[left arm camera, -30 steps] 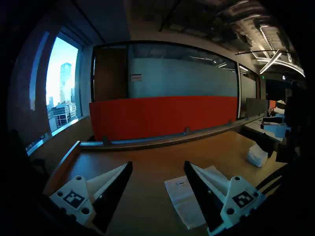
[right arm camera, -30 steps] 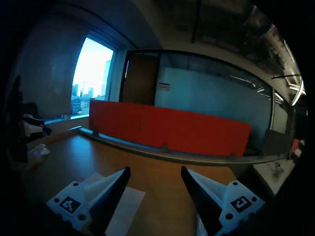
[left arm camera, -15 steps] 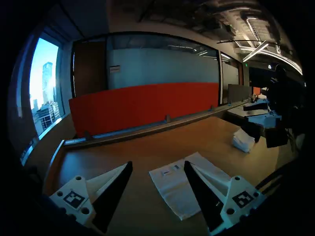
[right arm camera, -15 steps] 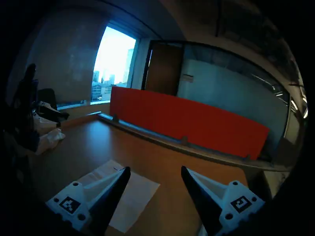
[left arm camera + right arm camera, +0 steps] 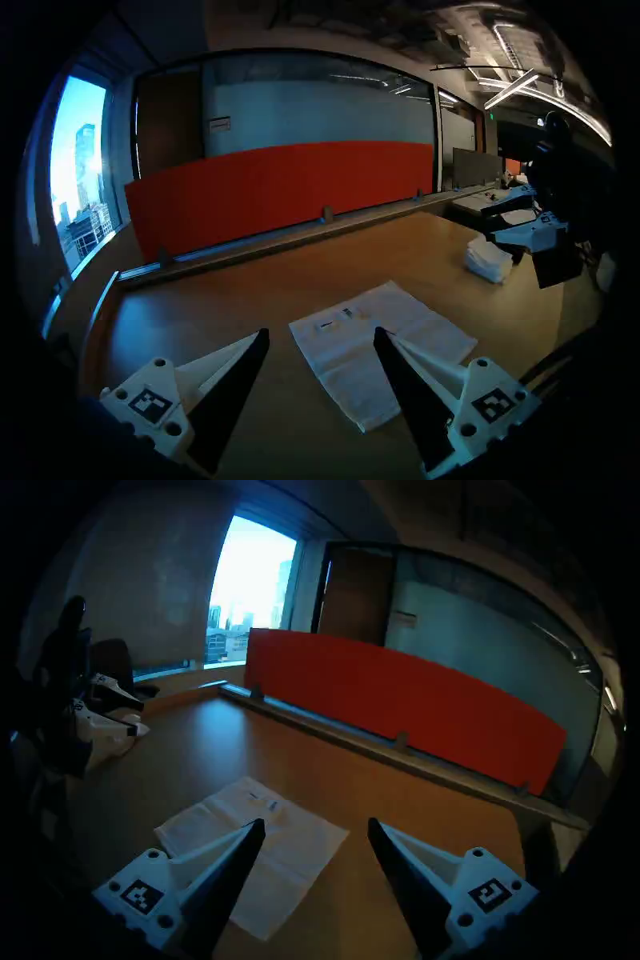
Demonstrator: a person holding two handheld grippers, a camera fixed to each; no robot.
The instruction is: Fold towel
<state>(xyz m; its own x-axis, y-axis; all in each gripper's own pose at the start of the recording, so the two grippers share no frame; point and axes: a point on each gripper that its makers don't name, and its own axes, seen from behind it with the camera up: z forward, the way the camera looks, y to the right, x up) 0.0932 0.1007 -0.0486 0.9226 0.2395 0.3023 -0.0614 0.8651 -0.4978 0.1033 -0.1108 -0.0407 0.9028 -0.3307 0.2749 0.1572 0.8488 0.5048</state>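
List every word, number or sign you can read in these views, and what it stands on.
No text is readable.
Notice on the glass wall: too blurred.
Tag on the towel: too small.
Markers on the left gripper and right gripper: patterns, no words.

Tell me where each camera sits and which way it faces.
Left gripper view: rides the left gripper, above the table, facing the towel and red partition; its open fingers show, the right gripper farther right.
Right gripper view: rides the right gripper, facing the same towel and partition; its open fingers show, the left gripper far left.
Shared: towel, partition, window.
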